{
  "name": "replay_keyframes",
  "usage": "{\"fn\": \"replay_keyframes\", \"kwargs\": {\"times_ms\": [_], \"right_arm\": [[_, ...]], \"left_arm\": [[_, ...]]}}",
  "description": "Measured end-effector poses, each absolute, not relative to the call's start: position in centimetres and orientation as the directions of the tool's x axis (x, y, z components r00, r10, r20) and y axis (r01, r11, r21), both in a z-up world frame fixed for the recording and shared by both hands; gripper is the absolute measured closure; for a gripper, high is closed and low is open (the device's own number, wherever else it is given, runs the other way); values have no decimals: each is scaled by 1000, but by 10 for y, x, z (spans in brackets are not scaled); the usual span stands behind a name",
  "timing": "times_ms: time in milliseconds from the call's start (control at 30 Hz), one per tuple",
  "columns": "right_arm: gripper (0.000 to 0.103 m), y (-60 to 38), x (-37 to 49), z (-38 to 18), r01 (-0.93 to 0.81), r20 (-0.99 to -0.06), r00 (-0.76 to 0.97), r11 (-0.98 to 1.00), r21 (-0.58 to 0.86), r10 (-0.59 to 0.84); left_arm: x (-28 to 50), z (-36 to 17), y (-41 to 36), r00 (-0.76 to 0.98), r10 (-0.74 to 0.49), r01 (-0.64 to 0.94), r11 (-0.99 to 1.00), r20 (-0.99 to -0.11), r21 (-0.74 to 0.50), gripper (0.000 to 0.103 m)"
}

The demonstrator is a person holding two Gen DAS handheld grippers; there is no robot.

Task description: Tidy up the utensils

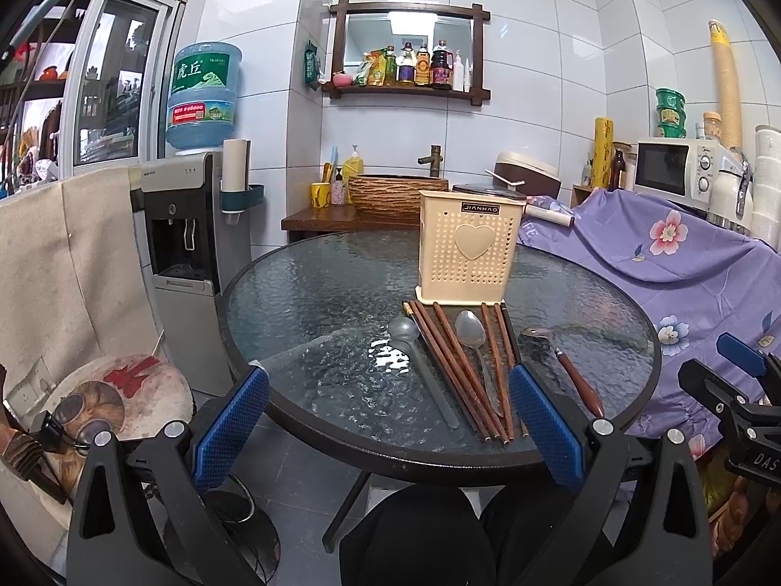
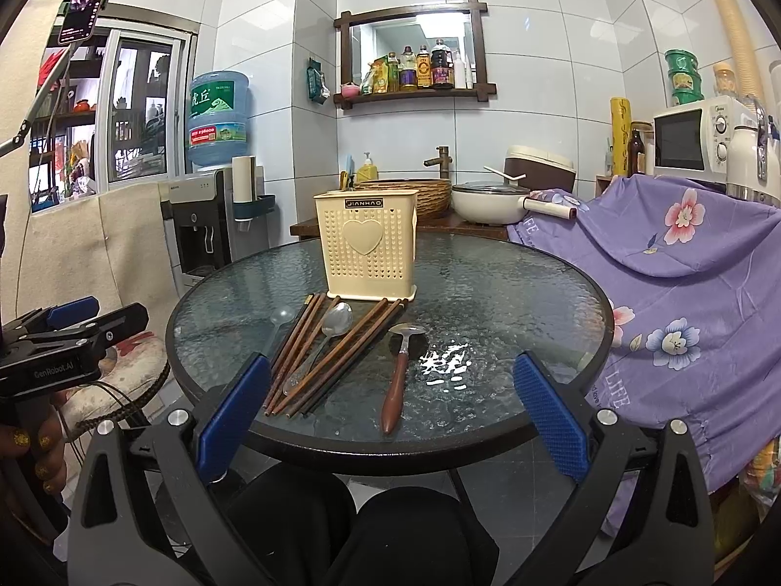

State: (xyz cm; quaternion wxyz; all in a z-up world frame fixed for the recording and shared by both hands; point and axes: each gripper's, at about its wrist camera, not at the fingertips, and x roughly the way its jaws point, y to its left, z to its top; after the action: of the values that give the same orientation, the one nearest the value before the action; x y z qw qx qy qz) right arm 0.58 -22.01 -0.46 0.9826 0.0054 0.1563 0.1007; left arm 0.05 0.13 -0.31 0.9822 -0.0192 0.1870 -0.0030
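Both grippers, left gripper (image 1: 390, 420) and right gripper (image 2: 393, 412), are hovering wide open and empty; next, picking chopsticks (image 2: 312, 356) or spoons for the holder (image 2: 368, 249).

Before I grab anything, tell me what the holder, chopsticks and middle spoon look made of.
Holder: cream plastic, matte, with moulded perforations and a heart.
Chopsticks: likely wood, reddish-brown with a dull sheen.
Middle spoon: probably steel, grey with a reflective bowl.

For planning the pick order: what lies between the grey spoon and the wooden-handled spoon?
Brown chopsticks and a steel spoon, seen in both views.
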Motion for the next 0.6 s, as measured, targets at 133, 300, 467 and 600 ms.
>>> {"fn": "replay_keyframes", "kwargs": {"times_ms": [133,300,467,600], "right_arm": [[5,-216,4,-6,-197,-308,930,979,43,201],[5,-216,4,-6,-199,-309,929,979,46,203],[5,-215,5,-5,-199,-310,929,979,45,203],[5,-215,4,-5,-199,-312,928,979,47,204]], "left_arm": [[1,-2,1,929,-15,0,999,-369,-40,6],[0,-1,2,929,-15,0,999,-369,-40,6],[-1,-1,1,930,-15,1,999,-368,-39,6],[0,-1,1,929,-16,1,999,-370,-40,6]]}}
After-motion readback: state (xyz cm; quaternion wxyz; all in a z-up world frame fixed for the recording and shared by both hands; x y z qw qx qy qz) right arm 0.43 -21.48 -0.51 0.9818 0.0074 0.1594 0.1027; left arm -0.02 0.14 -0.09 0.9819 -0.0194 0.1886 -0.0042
